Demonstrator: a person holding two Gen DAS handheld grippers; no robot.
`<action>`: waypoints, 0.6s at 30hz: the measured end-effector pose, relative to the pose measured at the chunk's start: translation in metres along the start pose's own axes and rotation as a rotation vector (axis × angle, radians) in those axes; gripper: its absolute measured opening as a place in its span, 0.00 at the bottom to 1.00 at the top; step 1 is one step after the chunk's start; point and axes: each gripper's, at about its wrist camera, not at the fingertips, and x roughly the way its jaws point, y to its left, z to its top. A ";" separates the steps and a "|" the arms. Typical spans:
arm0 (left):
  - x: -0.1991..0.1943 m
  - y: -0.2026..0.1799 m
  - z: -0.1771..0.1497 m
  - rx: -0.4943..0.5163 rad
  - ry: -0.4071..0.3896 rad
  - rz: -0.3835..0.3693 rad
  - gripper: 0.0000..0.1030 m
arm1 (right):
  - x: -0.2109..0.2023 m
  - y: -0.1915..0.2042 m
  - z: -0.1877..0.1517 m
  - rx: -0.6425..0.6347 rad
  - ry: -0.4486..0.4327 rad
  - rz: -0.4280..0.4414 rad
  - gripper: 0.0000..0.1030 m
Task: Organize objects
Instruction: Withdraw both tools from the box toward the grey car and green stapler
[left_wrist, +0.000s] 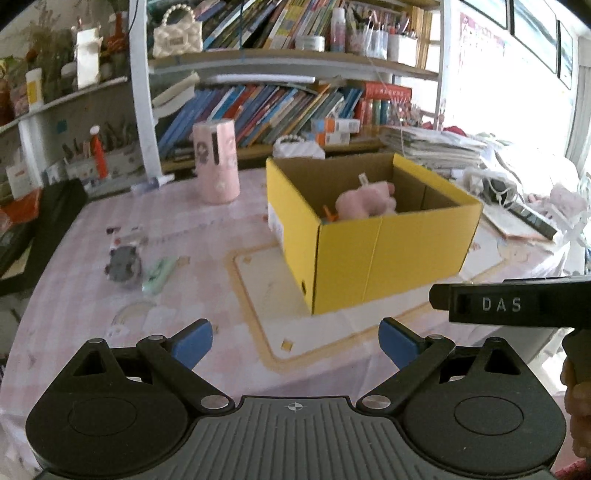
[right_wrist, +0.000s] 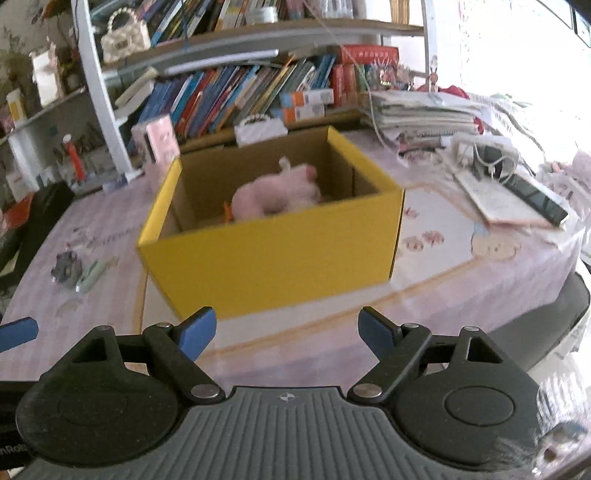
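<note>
A yellow cardboard box (left_wrist: 384, 254) (right_wrist: 273, 254) stands open on the pink checked table. A pink plush toy (left_wrist: 365, 203) (right_wrist: 277, 195) lies inside it beside something orange. A grey toy car (left_wrist: 122, 264) (right_wrist: 66, 267) and a mint green clip-like item (left_wrist: 159, 275) (right_wrist: 90, 277) lie on the table left of the box. My left gripper (left_wrist: 295, 345) is open and empty, held short of the box's near corner. My right gripper (right_wrist: 286, 332) is open and empty, in front of the box's long side; its body shows in the left wrist view (left_wrist: 509, 304).
A pink cylinder (left_wrist: 218, 162) stands behind the box to the left. Bookshelves (left_wrist: 280, 107) run along the back. Paper stacks (right_wrist: 421, 110), cables and a dark flat device (right_wrist: 535, 199) crowd the right side. A black case (left_wrist: 48, 221) sits at the left table edge.
</note>
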 end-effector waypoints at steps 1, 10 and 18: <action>-0.002 0.002 -0.003 -0.002 0.007 0.001 0.95 | -0.001 0.003 -0.004 -0.006 0.007 0.003 0.81; -0.018 0.016 -0.023 -0.012 0.041 0.026 0.95 | -0.011 0.025 -0.028 -0.018 0.040 0.024 0.81; -0.029 0.036 -0.039 -0.033 0.078 0.074 0.95 | -0.008 0.048 -0.044 -0.050 0.121 0.068 0.82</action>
